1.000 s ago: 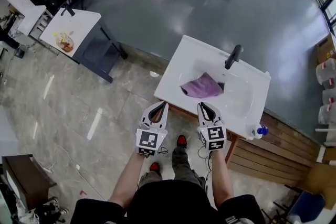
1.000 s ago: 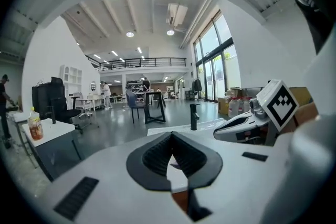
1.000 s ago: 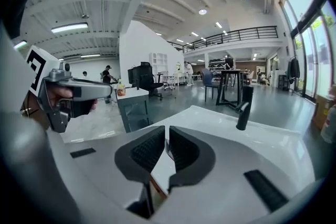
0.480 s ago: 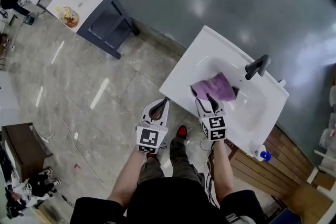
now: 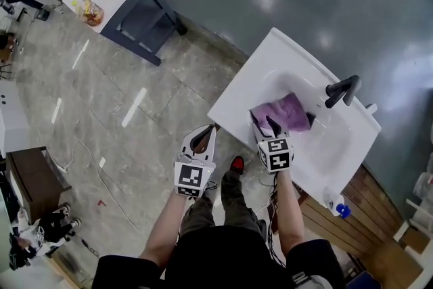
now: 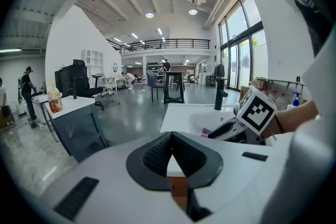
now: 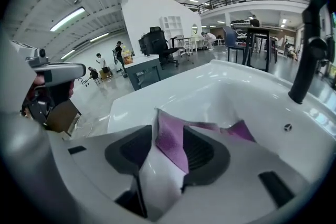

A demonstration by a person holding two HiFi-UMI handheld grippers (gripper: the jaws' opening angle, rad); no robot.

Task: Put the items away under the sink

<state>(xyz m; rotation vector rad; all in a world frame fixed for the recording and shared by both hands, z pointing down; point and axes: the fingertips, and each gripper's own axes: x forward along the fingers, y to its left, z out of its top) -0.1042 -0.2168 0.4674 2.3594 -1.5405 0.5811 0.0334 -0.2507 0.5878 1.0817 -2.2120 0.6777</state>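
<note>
the right gripper (image 5: 264, 125) is down in the sink (image 5: 270, 54). its jaws have just been opening and now stand wide, with a raised fold of the purple cloth (image 5: 289, 112) between them but not pinched. the cloth lies crumpled in the basin, just in front of the black tap (image 5: 342, 91). the left gripper (image 5: 201, 139) hangs outside the front rim, clenched on nothing.

to my eye the step is picking that cloth up. i'd push the jaws a little deeper so the pads catch a thick bunch rather than the thin edge, then close firmly before lifting, or it may slip out. lift it straight up, clear of rim and tap. the free left gripper looks best placed to deal with whatever is below, which i can't see from here.
</note>
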